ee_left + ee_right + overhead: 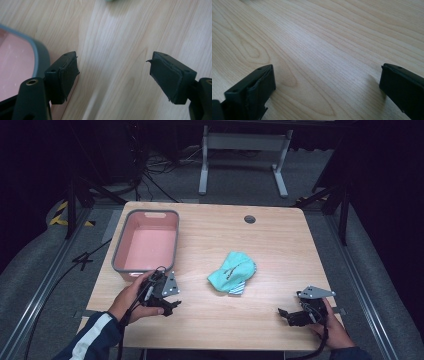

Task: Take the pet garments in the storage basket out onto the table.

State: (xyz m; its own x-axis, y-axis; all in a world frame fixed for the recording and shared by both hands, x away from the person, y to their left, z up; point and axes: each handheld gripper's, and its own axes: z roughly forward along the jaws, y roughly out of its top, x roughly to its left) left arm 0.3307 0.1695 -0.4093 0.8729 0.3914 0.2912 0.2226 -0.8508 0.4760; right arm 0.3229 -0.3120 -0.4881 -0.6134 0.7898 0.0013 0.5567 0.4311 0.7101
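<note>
A turquoise cap with a striped brim lies crumpled at the middle of the wooden table. My left gripper hovers near the table's front left, just in front of the pink bin. In the left gripper view its jaws stand apart over bare wood with nothing between them, and the bin's grey rim curves past the left jaw. My right gripper rests low at the front right, pointing left. Its jaws are wide apart and empty.
The pink bin with a grey rim is empty inside. A round cable hole sits near the table's far edge. Beyond the table stand a white frame and loose cables on the floor. Metal rails run along both sides.
</note>
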